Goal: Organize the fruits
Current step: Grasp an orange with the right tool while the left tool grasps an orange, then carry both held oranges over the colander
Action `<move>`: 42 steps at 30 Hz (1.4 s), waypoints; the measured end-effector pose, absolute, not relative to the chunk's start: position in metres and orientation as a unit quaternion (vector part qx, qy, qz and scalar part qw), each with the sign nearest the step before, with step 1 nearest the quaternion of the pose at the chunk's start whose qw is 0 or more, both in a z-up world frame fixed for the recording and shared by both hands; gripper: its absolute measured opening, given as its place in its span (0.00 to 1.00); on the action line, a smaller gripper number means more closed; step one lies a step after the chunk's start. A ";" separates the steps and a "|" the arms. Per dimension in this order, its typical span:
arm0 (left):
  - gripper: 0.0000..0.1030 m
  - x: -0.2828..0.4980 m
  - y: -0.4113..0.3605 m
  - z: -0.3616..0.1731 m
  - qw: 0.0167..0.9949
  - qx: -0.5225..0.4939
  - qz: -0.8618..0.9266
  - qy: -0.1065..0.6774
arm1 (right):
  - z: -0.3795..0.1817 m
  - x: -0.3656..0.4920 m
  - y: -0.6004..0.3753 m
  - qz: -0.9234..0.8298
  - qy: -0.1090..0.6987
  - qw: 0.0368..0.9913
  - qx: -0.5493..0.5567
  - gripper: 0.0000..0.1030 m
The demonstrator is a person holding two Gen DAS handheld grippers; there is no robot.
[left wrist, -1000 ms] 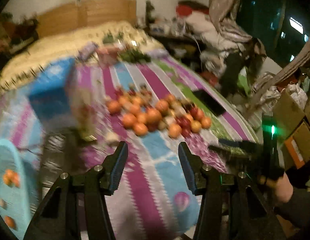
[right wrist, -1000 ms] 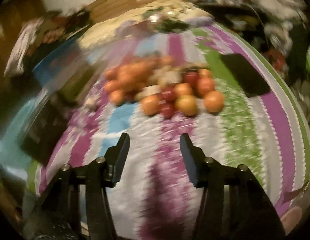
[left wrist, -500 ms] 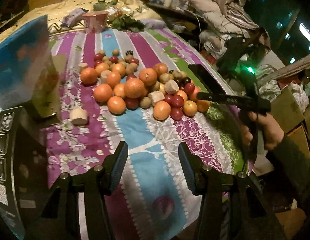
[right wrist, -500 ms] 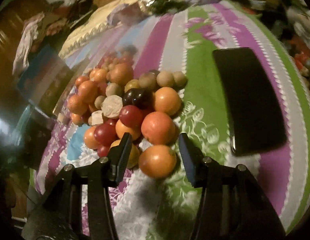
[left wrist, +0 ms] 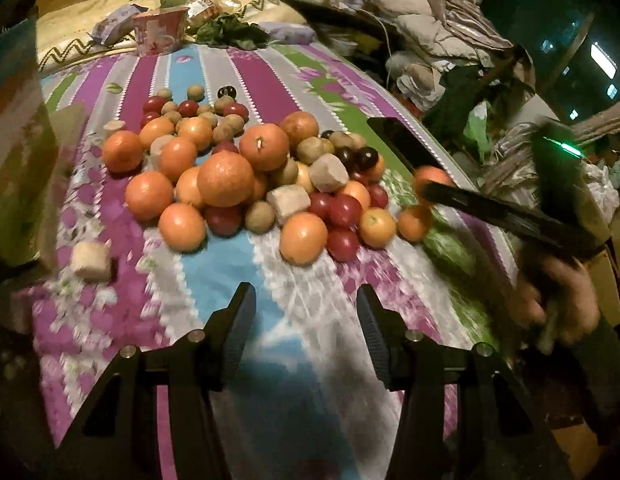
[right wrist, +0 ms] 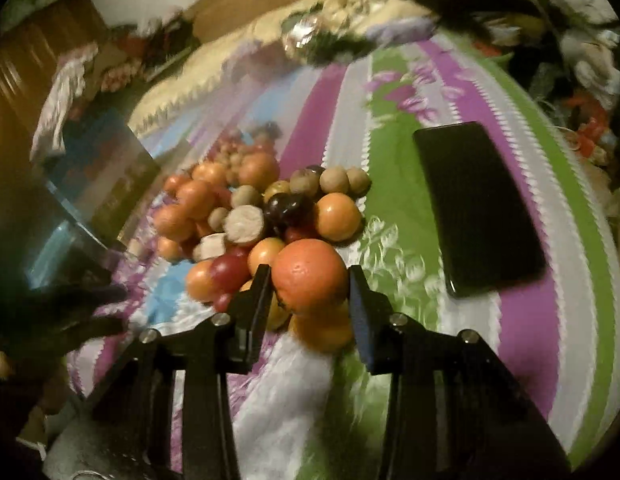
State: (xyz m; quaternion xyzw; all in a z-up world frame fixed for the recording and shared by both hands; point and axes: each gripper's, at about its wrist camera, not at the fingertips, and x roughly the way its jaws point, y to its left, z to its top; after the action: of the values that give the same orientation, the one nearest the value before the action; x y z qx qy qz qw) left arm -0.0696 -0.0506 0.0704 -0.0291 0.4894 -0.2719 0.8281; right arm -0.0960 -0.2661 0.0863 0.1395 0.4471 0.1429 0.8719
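Observation:
A heap of fruit (left wrist: 246, 184) lies on the striped bedspread (left wrist: 214, 276): oranges, red and dark plums, small brown fruits and pale cut chunks. My left gripper (left wrist: 306, 320) hovers open over the cloth just short of the heap, with nothing between its fingers. My right gripper (right wrist: 310, 284) is at the heap's right end, its jaws closing on an orange (right wrist: 310, 276) whose sides touch both pads. Another orange (right wrist: 321, 328) lies under it. In the left wrist view the right gripper (left wrist: 425, 194) reaches in from the right, held by a hand (left wrist: 557, 300).
A black phone (right wrist: 477, 208) lies on the green stripe right of the heap. A blue box (right wrist: 98, 168) stands to the left, with a loose pale chunk (left wrist: 90, 260) near it. A red cup (left wrist: 160, 34) and green leaves (left wrist: 230, 34) sit at the far end. The bed's edge runs along the right.
Both grippers have come forward and down toward the heap. The right gripper passed over the nearest orange, and its jaws have narrowed onto the one behind. The left jaws kept their width.

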 end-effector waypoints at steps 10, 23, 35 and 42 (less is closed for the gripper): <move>0.49 -0.034 -0.083 0.026 0.825 0.006 -0.275 0.494 | 0.083 -0.153 -0.256 0.123 0.453 0.865 0.178 0.37; 0.36 -0.036 -0.097 0.026 0.845 0.022 -0.275 0.458 | 0.087 -0.150 -0.245 0.084 0.453 0.875 0.152 0.37; 0.36 -0.080 -0.026 0.118 0.900 0.008 -0.126 0.417 | 0.131 -0.148 -0.207 -0.014 0.425 0.903 0.062 0.37; 0.36 -0.103 0.021 0.162 0.917 -0.015 -0.095 0.388 | 0.158 -0.146 -0.173 0.008 0.402 0.915 0.045 0.37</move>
State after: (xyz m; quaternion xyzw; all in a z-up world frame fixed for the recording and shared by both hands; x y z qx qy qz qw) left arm -0.1032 0.0206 0.1621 -0.0152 0.3876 -0.0954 0.9167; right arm -0.1458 -0.1726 0.1578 0.0449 0.4016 0.0079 0.9147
